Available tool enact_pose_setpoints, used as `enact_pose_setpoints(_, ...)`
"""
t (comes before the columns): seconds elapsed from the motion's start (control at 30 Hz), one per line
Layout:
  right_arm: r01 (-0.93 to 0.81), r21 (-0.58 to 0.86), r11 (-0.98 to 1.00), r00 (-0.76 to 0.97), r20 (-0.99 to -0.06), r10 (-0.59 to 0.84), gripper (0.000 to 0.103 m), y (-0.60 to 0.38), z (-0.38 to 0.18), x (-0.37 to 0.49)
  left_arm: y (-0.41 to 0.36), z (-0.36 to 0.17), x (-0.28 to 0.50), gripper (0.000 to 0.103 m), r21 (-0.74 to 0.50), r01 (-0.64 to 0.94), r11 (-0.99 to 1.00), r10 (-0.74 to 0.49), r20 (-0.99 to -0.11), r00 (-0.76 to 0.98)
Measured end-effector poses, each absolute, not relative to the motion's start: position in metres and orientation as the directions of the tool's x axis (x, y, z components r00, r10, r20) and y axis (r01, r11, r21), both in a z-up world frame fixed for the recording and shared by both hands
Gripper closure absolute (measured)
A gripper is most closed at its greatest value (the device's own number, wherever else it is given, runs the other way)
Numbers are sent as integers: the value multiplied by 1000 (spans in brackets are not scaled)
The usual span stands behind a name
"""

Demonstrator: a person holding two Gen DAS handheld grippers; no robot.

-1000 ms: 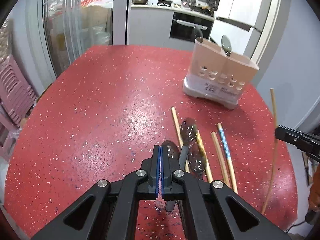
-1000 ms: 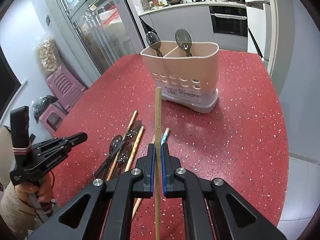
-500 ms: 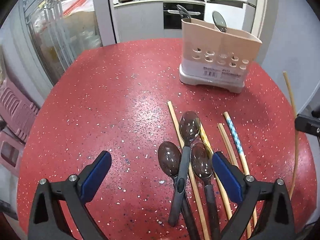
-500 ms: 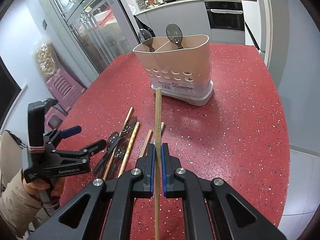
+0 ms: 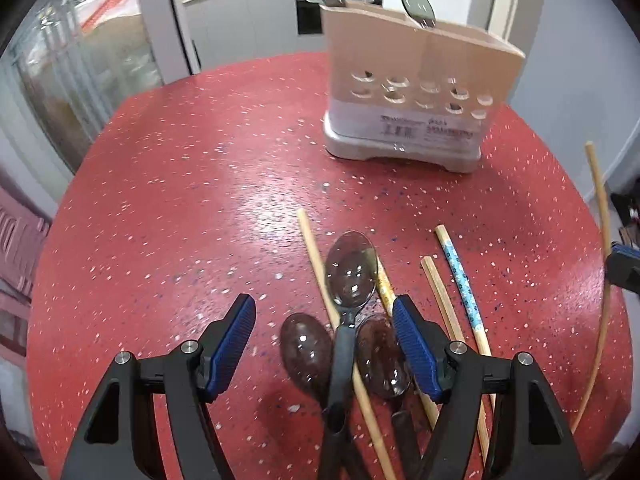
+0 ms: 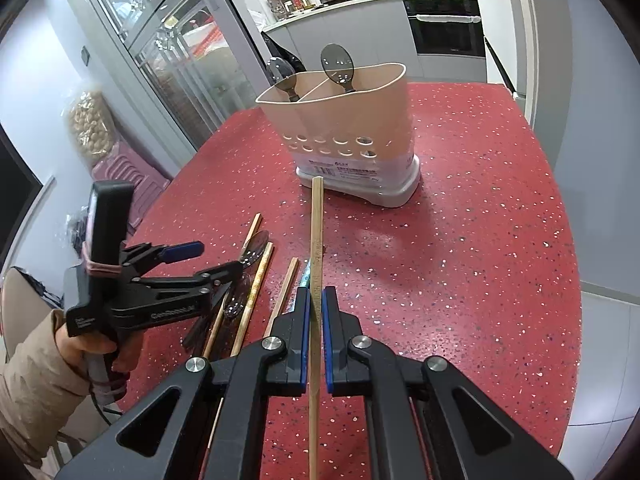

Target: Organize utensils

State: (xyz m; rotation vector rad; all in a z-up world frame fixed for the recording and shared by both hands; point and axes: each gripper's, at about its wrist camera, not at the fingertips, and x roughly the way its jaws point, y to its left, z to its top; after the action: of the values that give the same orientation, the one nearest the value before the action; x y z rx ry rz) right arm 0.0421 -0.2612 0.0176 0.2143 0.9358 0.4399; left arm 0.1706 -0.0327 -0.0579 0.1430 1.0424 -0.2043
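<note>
Moved: left tool [image 5: 324, 344] dropped over three spoons [image 5: 350, 276], jaws wide, closing, gripping nothing.
Right tool [image 6: 316, 344]: clamped on one chopstick [image 6: 316, 240].
Holder [image 6: 344, 128]: two spoons, ahead.

To your left the red counter [image 5: 168, 184] lies bare, with open room for a gripper from the near edge up to the far end. The beige holder [image 5: 416, 92] stands at the far right, two spoons sticking up out of it, and blocks a straight path there. Between you and it a heap of spoons [image 5: 348, 320] and chopsticks [image 5: 460, 280] covers the counter. The left gripper [image 5: 324, 344] hangs over that heap, jaws closing around it. The held chopstick [image 6: 316, 264] reaches out from the right gripper [image 6: 316, 344] toward the holder's base.
</note>
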Motion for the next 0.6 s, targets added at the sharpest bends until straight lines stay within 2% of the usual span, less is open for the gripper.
enact_pose_setpoints(0.07, -267, 367, 891, 515, -727, 454, 97, -263, 18, 42, -35, -62, 176, 13, 22, 239, 971, -97, -876, 473)
enact_pose_setpoints(0.1, -266, 368, 891, 515, -727, 454, 97, -264, 18, 42, -36, -65, 180, 20, 20, 237, 971, -95, -882, 461)
enact_pose_setpoints(0.17, -263, 370, 891, 515, -727, 455, 97, -265, 17, 42, -36, -69, 185, 26, -4, 232, 973, -109, -890, 442)
enact_pose_setpoints(0.23, -262, 373, 890, 514, -726, 456, 97, -266, 16, 43, -36, -70, 185, 51, -29, 236, 971, -130, -895, 427)
enact_pose_setpoints(0.3, -262, 374, 890, 515, -726, 457, 97, -267, 16, 43, -33, -70, 186, 58, -36, 236, 971, -137, -893, 428)
enact_pose_setpoints(0.33, -262, 375, 889, 514, -726, 457, 97, -267, 16, 44, -32, -70, 186, 68, -39, 237, 971, -142, -889, 435)
enact_pose_setpoints(0.43, -260, 377, 889, 513, -726, 458, 97, -267, 15, 44, -28, -66, 183, 75, -48, 232, 971, -150, -881, 448)
enact_pose_setpoints(0.6, -267, 374, 888, 511, -726, 460, 97, -264, 16, 45, -22, -60, 176, 75, -65, 228, 972, -167, -869, 466)
